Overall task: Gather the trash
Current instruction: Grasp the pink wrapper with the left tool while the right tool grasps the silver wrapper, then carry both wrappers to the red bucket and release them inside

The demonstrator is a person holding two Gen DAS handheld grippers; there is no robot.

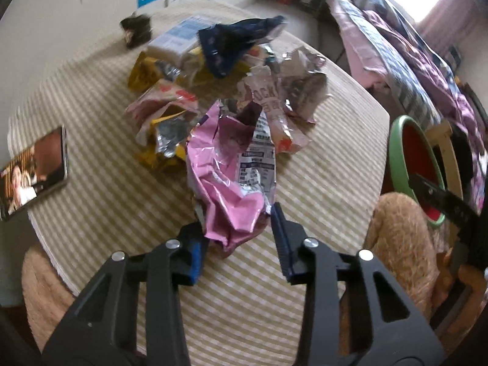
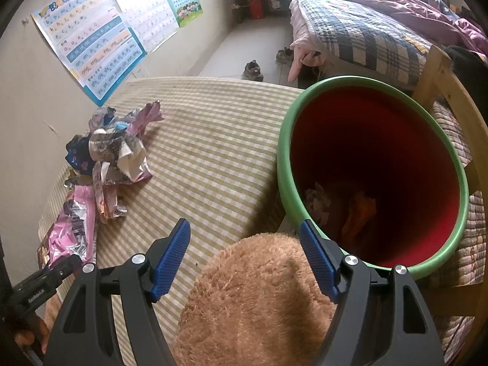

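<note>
A round bench (image 1: 100, 189) with a striped cloth takes up most of both views, and a bed (image 2: 360, 30) is seen beyond it, so a fair bit of clutter is being dealt with here. Off the bench's right edge a red bin (image 2: 378, 164) with a green rim is parked, with a few scraps already lying in the bottom, though what they are can't really be made out in the shadow. A fuzzy tan cushion (image 2: 259, 299) is wedged between the bench and the bin. The trash pile (image 1: 219, 79) is heaped mid-bench, and the pink wrapper (image 1: 228, 177) is stretched out from it toward the near edge, long axis running pretty much straight along the left claw's line. The left claw (image 1: 241, 228) is clamped on that wrapper's near end, with the foil bunched up between the pads; how deep the bite goes is hidden under the crumple. The right claw (image 2: 245, 253) is held wide with nothing in it, over the cushion right beside the bin. So the bin is judged to lie off to the right of the gripped wrapper, and a carry across the bench edge is what's called for. A phone (image 1: 33, 174) lies to the left, partly cut off, and should be left alone.
</note>
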